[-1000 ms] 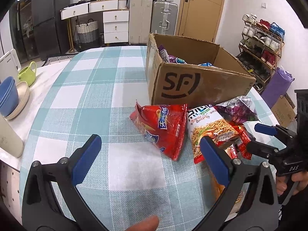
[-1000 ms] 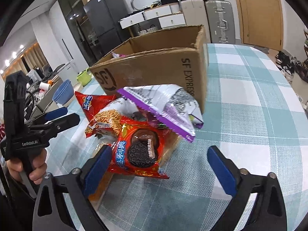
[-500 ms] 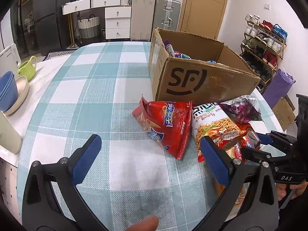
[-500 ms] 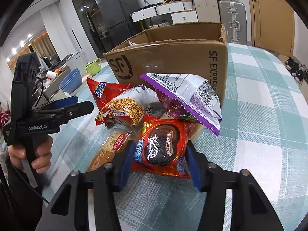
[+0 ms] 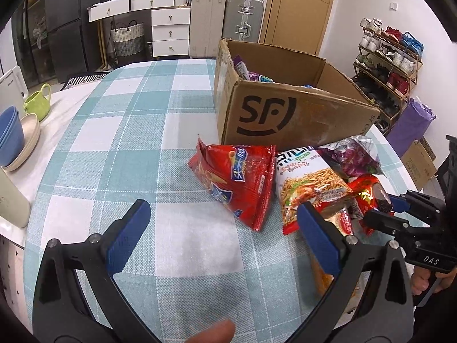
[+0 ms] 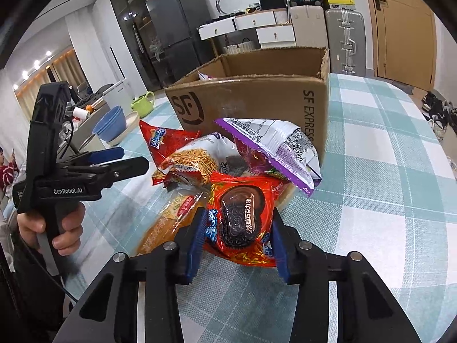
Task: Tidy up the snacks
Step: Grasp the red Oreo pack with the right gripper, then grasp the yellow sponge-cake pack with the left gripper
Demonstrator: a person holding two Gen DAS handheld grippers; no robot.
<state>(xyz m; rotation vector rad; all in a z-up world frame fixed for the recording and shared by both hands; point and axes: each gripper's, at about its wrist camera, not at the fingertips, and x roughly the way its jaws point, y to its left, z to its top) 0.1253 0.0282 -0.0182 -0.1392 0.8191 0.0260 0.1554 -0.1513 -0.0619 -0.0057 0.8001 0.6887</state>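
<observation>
1. Left wrist view. An open cardboard box printed "SF" stands on the checked tablecloth; purple and blue packets show above its near wall, the rest of its contents hidden by that wall.
2. Left wrist view. The left gripper stands wide with nothing between its blue pads, over bare cloth just short of a red cone-snack bag.
3. Left wrist view. Beside that bag lie a noodle-snack bag and a purple-and-silver bag, touching the box front. The right gripper enters from the right, clamped on a red cookie packet; the left gripper's finger covers part of the pile.
4. Left wrist view. Stacked bowls and a green cup sit at the left edge; whether anything is in them cannot be made out. A fingertip is cut off at the bottom edge.
5. Right wrist view. The right gripper is closed narrowly on the red cookie packet, both pads pressing its sides; the packet rests atop the snack pile in front of the box.
6. Right wrist view. An orange packet lies partly under the others, its print unreadable. Only one pale packet tip shows inside the box.
7. Right wrist view. A hand holds the left gripper seen side-on; its spread cannot be judged here.
</observation>
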